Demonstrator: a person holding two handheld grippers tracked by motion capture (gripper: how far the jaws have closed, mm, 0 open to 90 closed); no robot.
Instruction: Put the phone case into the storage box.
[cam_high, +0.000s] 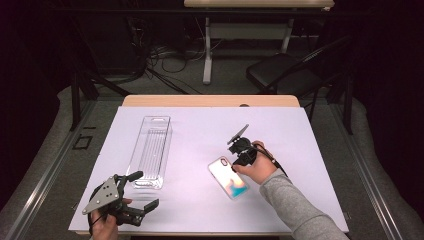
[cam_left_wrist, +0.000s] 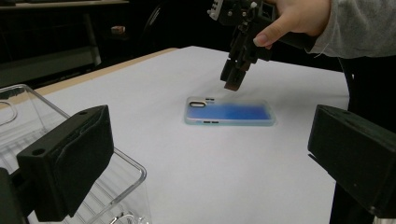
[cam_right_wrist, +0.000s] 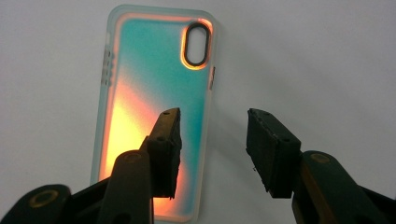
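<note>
Above phone case (cam_right_wrist: 154, 112) — right tool (cam_right_wrist: 212, 140), agape

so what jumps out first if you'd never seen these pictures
The phone case catches the eye first: it lies flat on the white table cover, right of centre, glowing orange and teal. The right gripper hangs just above it with its jaws open, apart from it. Next comes the clear plastic tray on the left, with the left gripper open near its close end.
</note>
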